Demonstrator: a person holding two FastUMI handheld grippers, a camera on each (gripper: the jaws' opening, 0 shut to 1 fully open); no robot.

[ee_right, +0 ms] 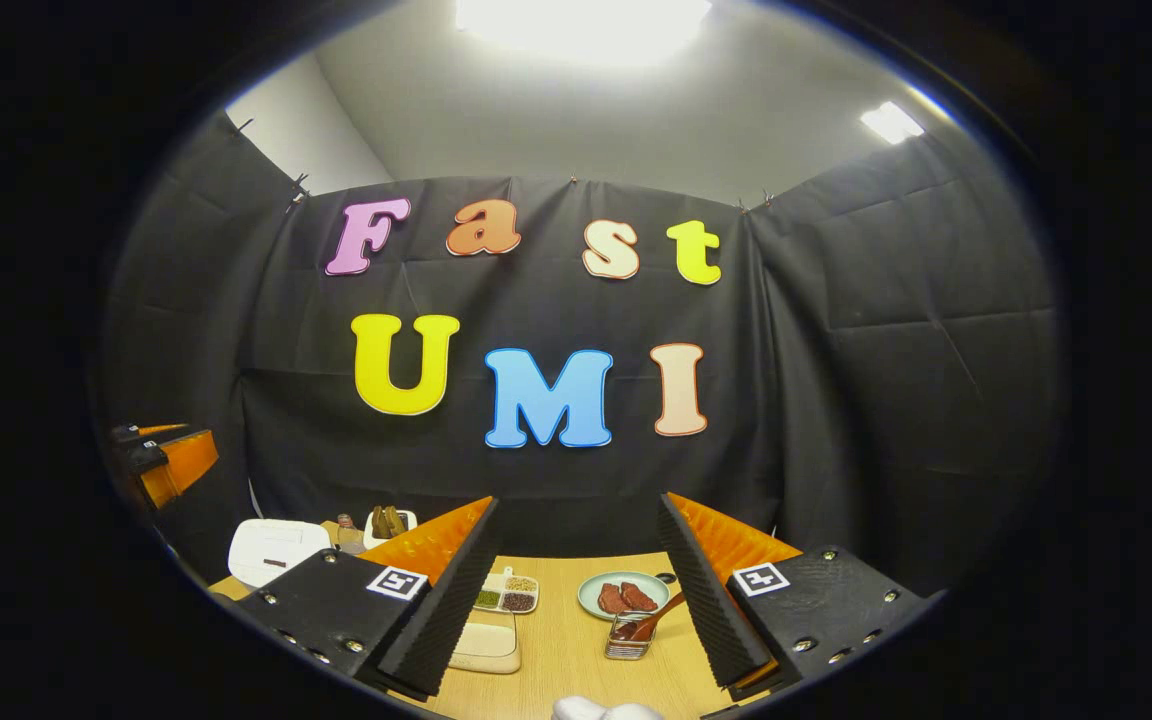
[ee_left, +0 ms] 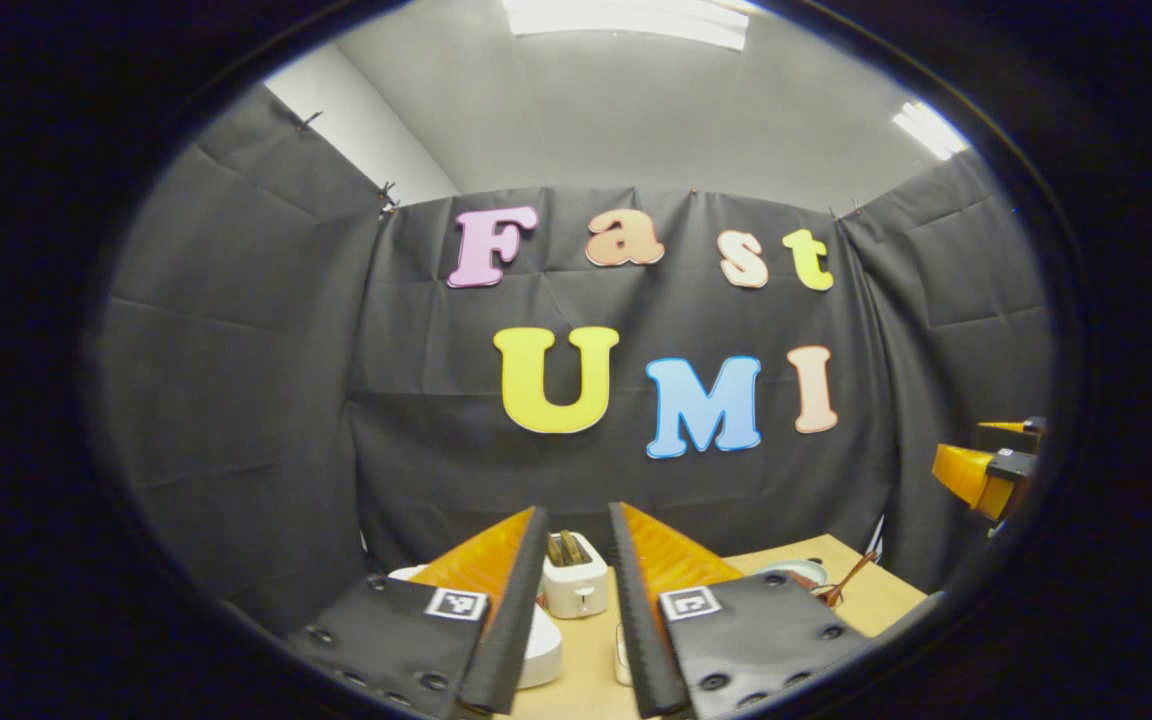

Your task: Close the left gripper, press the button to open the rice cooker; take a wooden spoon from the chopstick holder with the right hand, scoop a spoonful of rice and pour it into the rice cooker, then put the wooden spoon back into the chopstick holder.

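In the right gripper view the white rice cooker (ee_right: 276, 548) sits at the table's back left with its lid down. A wire chopstick holder (ee_right: 628, 640) stands near the middle front, and a wooden spoon (ee_right: 661, 615) leans out of it. My right gripper (ee_right: 578, 503) hovers above the table, open wide, holding nothing. In the left gripper view my left gripper (ee_left: 578, 512) is open by a narrower gap and empty. Part of the rice cooker (ee_left: 542, 648) shows behind its left finger. The spoon handle (ee_left: 851, 575) pokes up at far right.
A white toaster (ee_left: 574, 580) (ee_right: 391, 522) stands at the back by the cooker. A divided tray of grains (ee_right: 508, 592), a pale board (ee_right: 486, 640) and a green plate with meat (ee_right: 624, 595) lie mid-table. Something white (ee_right: 606, 710) sits at the front edge.
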